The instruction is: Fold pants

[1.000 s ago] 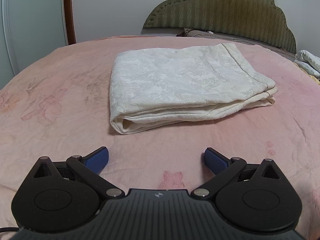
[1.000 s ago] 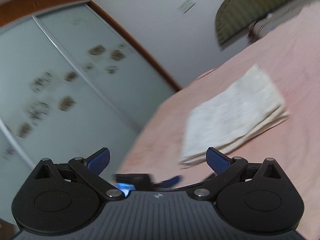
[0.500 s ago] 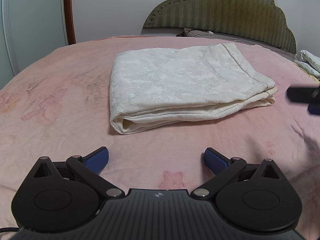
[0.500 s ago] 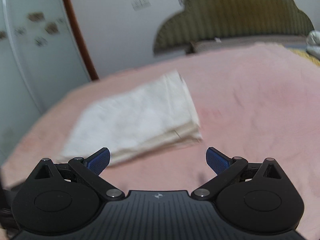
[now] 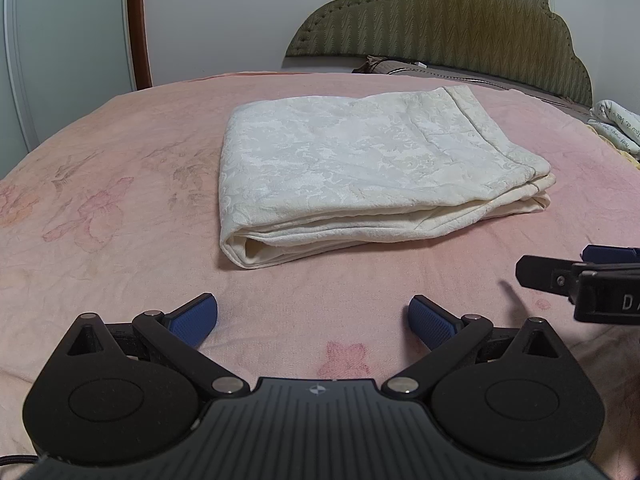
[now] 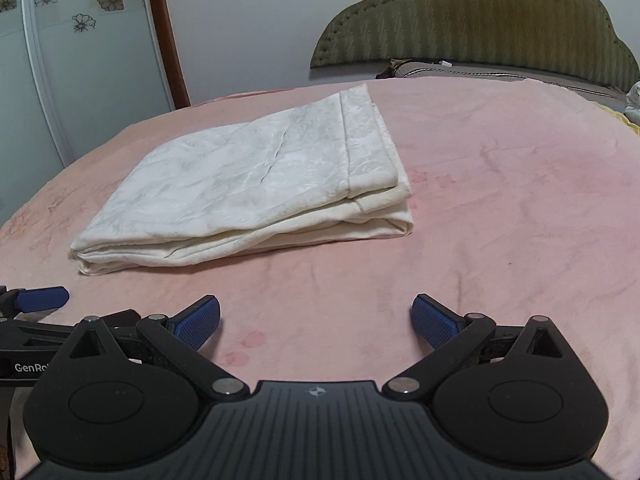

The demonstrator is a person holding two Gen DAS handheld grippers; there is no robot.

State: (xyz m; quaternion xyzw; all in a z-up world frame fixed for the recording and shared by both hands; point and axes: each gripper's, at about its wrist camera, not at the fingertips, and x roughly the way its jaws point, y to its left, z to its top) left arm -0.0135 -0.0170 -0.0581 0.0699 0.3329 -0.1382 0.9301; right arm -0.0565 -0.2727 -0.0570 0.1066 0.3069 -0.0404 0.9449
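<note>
Cream patterned pants [image 5: 360,176] lie folded into a thick rectangle in the middle of the pink bed; the right wrist view shows the same pants [image 6: 256,192] from the other side. My left gripper [image 5: 313,322] rests low over the sheet in front of the bundle, open, with nothing between its blue pads. My right gripper [image 6: 316,322] is level beside it, also open and empty. Each gripper peeks into the other's view: the right one [image 5: 580,280] at the right edge, the left one [image 6: 36,300] at the left edge.
The pink floral bedspread [image 5: 120,200] spreads around the pants. A green padded headboard [image 5: 440,20] and pillow stand behind. Folded white printed cloth [image 5: 616,124] lies at the far right. A sliding wardrobe door [image 6: 80,60] stands on the left.
My right gripper has swung from pointing at the wardrobe round to face the pants and come down next to the left one. The left gripper and the pants have stayed still.
</note>
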